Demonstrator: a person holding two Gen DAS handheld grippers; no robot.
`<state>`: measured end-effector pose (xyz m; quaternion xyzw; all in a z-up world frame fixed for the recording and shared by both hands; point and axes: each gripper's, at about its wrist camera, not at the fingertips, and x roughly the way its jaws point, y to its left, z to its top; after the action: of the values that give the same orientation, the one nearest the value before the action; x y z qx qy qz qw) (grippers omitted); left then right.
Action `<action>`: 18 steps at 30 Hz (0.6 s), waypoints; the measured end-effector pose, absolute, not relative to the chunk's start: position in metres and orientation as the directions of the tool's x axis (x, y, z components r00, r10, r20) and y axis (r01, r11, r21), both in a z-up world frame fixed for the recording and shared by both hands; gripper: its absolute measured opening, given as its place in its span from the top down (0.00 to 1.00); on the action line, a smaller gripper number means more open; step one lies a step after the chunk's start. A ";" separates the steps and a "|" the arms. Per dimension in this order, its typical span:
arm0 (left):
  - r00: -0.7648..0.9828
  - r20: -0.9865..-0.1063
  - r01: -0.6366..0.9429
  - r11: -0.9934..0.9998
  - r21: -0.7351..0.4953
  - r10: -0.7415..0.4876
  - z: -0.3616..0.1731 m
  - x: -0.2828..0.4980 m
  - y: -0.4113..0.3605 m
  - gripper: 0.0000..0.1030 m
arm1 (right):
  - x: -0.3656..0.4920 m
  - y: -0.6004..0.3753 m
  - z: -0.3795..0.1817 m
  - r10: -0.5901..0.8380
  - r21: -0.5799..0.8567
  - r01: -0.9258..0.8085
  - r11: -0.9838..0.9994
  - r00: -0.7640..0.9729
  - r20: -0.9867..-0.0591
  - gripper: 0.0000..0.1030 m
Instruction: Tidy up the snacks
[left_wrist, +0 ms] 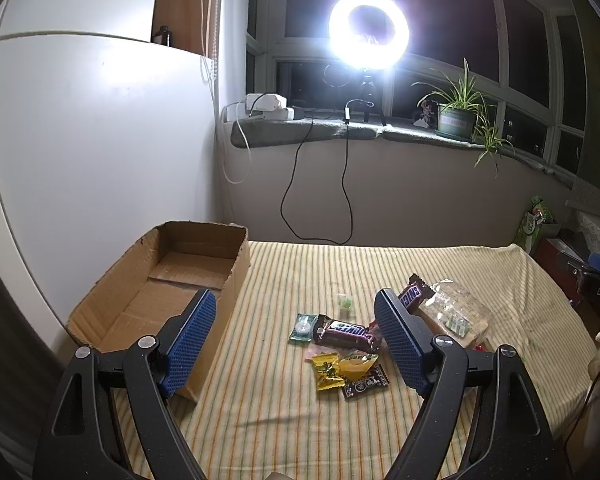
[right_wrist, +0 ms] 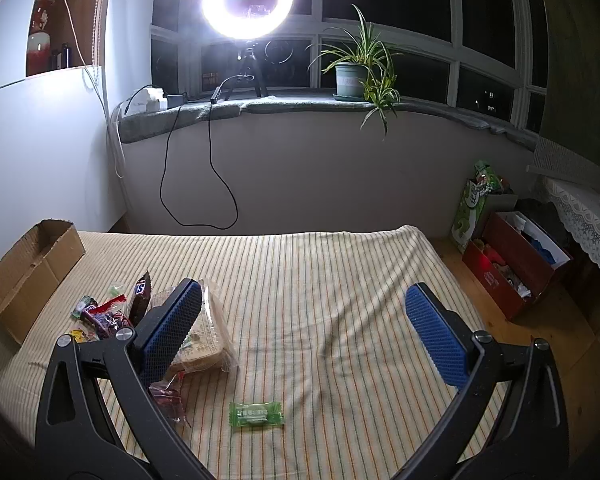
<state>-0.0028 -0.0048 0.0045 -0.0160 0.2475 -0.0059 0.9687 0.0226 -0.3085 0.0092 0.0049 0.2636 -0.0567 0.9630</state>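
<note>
An empty cardboard box (left_wrist: pixel 172 280) stands at the left of the striped cloth; it also shows in the right wrist view (right_wrist: pixel 32 268). Several snacks lie in a loose pile: a Snickers bar (left_wrist: pixel 346 332), a second Snickers bar (left_wrist: pixel 414 294), yellow candies (left_wrist: pixel 340 368), a dark candy (left_wrist: pixel 366 386) and a clear bag of biscuits (left_wrist: pixel 456 312). My left gripper (left_wrist: pixel 296 336) is open above the cloth, its left finger over the box's near corner. My right gripper (right_wrist: pixel 304 336) is open, its left finger over the biscuit bag (right_wrist: pixel 208 336). A green candy (right_wrist: pixel 256 414) lies alone near it.
A bright ring light (left_wrist: pixel 368 32) stands on the windowsill, with cables (left_wrist: pixel 320 184) hanging to the bed and a potted plant (left_wrist: pixel 460 116) beside it. A red box of things (right_wrist: pixel 516 264) and a green bag (right_wrist: pixel 472 208) sit on the floor at the right.
</note>
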 end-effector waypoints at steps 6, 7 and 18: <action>0.877 -0.481 0.006 0.999 -0.034 -0.021 0.004 -0.002 -0.005 0.21 | 0.023 -0.310 0.009 -0.108 -0.021 0.113 0.993 0.854 -0.509 0.00; 0.877 -0.481 0.006 0.999 -0.034 -0.021 0.004 -0.002 -0.005 0.21 | 0.023 -0.310 0.009 -0.108 -0.020 0.114 0.993 0.854 -0.508 0.00; 0.876 -0.482 0.009 0.999 -0.034 -0.024 0.003 -0.001 -0.008 0.21 | 0.024 -0.312 0.008 -0.106 -0.021 0.111 0.994 0.853 -0.511 0.00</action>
<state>-0.0006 -0.0079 0.0034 -0.0152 0.2488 -0.0087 0.9684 0.0237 -0.3117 0.0083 0.0044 0.2651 -0.0564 0.9626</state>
